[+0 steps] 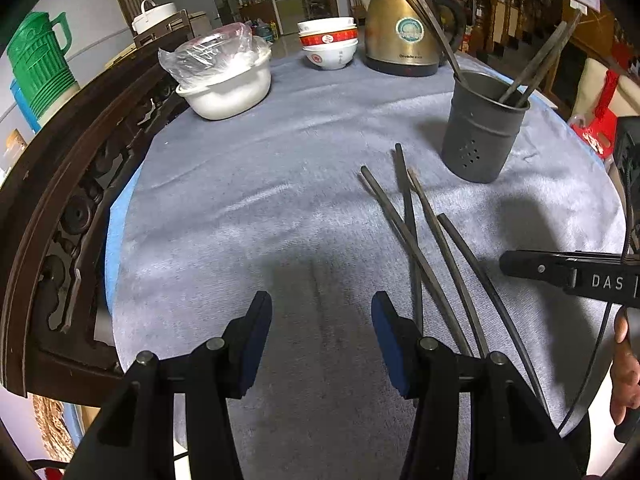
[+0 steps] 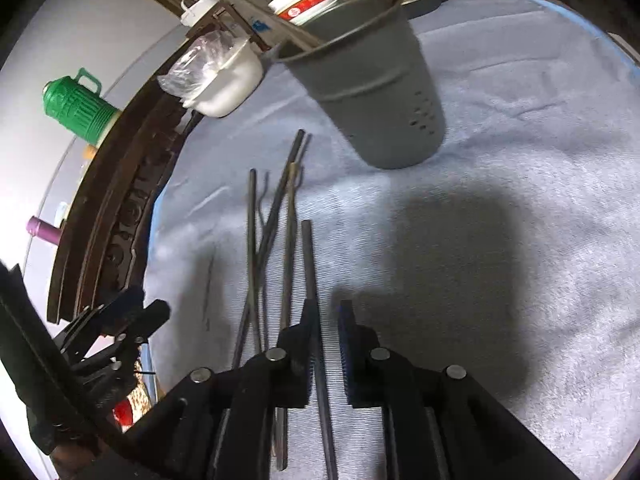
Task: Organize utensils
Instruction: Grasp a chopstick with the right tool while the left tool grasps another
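Chopsticks lie loose on the grey cloth (image 1: 280, 184), four dark ones (image 1: 424, 236) fanned together near the right edge of the tabletop; the right gripper (image 2: 327, 322) is set low over them, its jaws narrowly parted with one chopstick (image 2: 310, 264) running lengthwise between the blue pads, lying against the left pad and clear of the right, so no firm grip shows; the other three sticks cross one another just left of that jaw. The left gripper (image 1: 322, 320) hangs over bare cloth near the front edge, jaws about half apart and empty, the fan of sticks just beside its right finger; both tools tilt steeply down at the cloth, and part of a hand (image 1: 626, 372) shows at the right edge of the left view.

Beyond the sticks, toward the far right of the tabletop, stands a dark perforated holder (image 1: 482, 132) with several chopsticks already upright in it; it stands directly beyond the fan's far tips. Behind it along the far edge sit a brass-coloured kettle (image 1: 400, 28), a stack of red-and-white bowls (image 1: 329, 42), and, at the far left corner, a white pot (image 1: 228, 84) topped with clear plastic; a carved dark wooden frame (image 1: 60, 208) borders the left edge, with a green jug (image 1: 38, 60) beyond it.
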Motion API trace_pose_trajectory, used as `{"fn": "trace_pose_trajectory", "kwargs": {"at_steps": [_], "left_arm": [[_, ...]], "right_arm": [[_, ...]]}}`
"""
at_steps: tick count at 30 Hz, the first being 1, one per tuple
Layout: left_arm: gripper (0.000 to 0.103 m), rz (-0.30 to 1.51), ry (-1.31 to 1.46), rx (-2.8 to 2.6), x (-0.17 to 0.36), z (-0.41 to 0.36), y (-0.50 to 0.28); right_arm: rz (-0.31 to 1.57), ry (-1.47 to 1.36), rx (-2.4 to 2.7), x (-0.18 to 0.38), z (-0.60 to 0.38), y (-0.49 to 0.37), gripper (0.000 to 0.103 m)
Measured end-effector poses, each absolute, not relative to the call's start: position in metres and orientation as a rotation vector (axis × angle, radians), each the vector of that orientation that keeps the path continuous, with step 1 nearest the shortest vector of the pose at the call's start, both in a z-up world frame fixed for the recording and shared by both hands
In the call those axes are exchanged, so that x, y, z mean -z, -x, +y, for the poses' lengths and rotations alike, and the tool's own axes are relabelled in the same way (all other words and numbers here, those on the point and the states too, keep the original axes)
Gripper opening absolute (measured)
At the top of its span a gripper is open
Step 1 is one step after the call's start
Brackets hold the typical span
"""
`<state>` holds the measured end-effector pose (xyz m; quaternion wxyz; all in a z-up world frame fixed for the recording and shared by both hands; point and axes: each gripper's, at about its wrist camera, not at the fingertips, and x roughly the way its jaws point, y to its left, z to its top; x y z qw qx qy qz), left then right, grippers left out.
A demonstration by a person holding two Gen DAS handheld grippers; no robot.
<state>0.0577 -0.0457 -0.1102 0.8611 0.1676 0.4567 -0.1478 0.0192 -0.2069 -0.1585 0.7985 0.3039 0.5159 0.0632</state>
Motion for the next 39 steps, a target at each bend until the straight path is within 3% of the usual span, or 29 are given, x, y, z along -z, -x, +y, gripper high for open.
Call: {"fn": "trace_pose_trajectory", "kwargs": {"at_steps": [4,6,9,12,16,19,34,37,39], "left_arm": [[0.053,0.968,-0.367,0.311,0.115,-0.048,-0.06],[0.054,0.977,-0.366,0.311,0.119,-0.048,-0.063],[0.054,1.014,-0.326,0.316,0.124,-0.04,-0.073],[0.054,1.072,-0.241,0.336,0.128,-0.028,-0.087],[0.054,1.146,-0.11,0.382,0.132,-0.02,-0.109],[0.054,1.173,-0.075,0.411,0.133,-0.028,-0.122],[0.053,1.322,0.037,0.452,0.155,-0.076,-0.177],[0.05,1.318,0.043,0.434,0.156,-0.079,-0.181],[0.037,1.319,0.049,0.436,0.157,-0.082,-0.184]], "right_arm": [[1.113,-0.649,-0.143,0.162,-0.202,-0.022,0.053],[1.092,-0.599,-0.12,0.16,-0.196,-0.023,0.053],[1.106,-0.531,-0.126,0.161,-0.184,-0.032,0.038],[1.107,-0.45,-0.109,0.16,-0.172,-0.039,0.037],[1.111,-0.319,-0.081,0.159,-0.158,-0.041,0.019],[1.112,-0.31,-0.073,0.159,-0.16,-0.043,0.015],[1.186,-0.443,0.048,0.161,-0.217,-0.029,0.013],[1.187,-0.454,0.058,0.164,-0.218,-0.036,0.013],[1.193,-0.442,0.067,0.163,-0.216,-0.042,0.014]]}}
